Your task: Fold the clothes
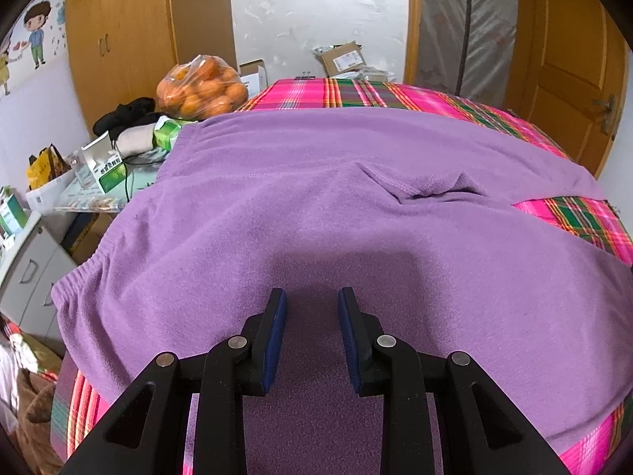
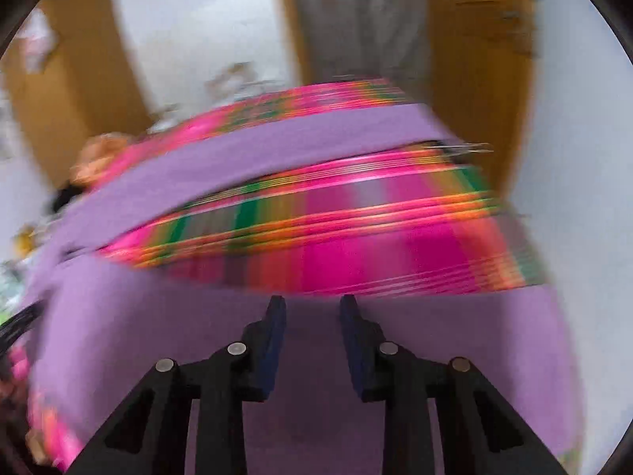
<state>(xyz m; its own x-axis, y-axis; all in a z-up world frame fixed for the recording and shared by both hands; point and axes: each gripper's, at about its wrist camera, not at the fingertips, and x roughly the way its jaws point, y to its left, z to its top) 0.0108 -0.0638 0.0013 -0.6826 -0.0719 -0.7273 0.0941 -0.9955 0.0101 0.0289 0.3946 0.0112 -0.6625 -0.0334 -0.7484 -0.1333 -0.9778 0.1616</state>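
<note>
Left wrist view: left tool (image 1: 312, 297) spread, nothing between its blue pads, hovering over purple fleece trousers (image 1: 336, 206). Trousers spread flat across a pink-and-green plaid cloth (image 1: 585, 217) covering the table, elastic waistband toward the left edge, legs running off to the right with a strip of plaid showing between them. A small puckered fold near the crotch. Beyond the far left corner of the table, a bag of oranges (image 1: 201, 87), a dark bundle (image 1: 126, 114) beside it, and small boxes (image 1: 107, 166) on a lower surface. Wooden wardrobe (image 1: 118, 39) behind, wooden door (image 1: 569, 71) at right.

Right wrist view: heavily motion-blurred. Right tool (image 2: 312, 304) likewise spread, gripping nothing, over the near trouser leg, tips close to that leg's far edge. Plaid cloth visible as a broad band between the near leg and the far leg. Wooden door frame and pale wall behind, details too smeared to tell.
</note>
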